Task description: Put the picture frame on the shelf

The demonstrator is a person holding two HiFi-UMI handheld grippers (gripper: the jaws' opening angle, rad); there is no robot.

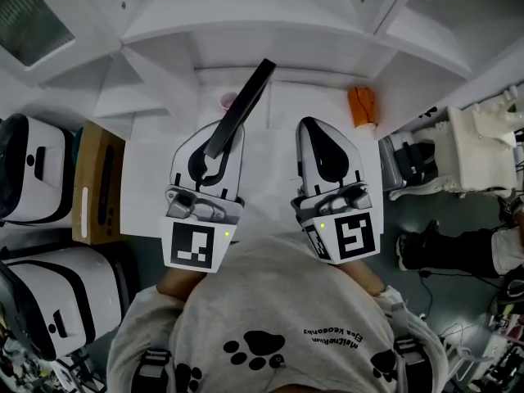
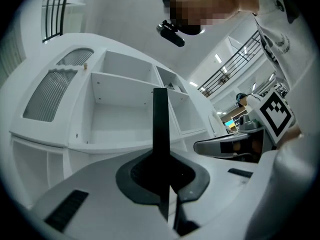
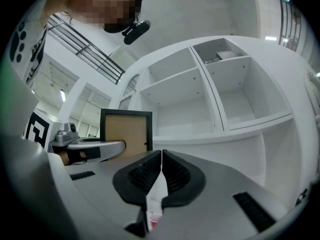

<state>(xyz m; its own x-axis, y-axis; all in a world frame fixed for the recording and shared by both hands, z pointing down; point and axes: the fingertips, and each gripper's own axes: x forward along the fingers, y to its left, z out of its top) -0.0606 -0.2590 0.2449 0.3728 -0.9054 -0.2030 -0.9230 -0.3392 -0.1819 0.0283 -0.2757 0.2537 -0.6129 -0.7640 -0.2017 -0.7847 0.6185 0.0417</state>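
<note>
My left gripper (image 1: 211, 150) is shut on the picture frame (image 1: 242, 107), a black-edged frame that juts up and forward toward the white shelf unit (image 1: 270, 23). In the left gripper view the frame (image 2: 160, 129) stands edge-on as a thin black bar between the pads (image 2: 150, 176), with the open shelf compartments (image 2: 122, 109) behind it. From the right gripper view the frame's brown back (image 3: 125, 129) shows, black border around it, in front of the shelf (image 3: 220, 99). My right gripper (image 1: 321, 142) sits beside it, shut and empty (image 3: 161, 171).
An orange object (image 1: 361, 105) and a small pink cup (image 1: 228, 99) lie on the white surface before the shelf. A cardboard box (image 1: 98, 182) and white cases (image 1: 33, 178) stand at the left. White equipment (image 1: 475, 150) and cables crowd the right.
</note>
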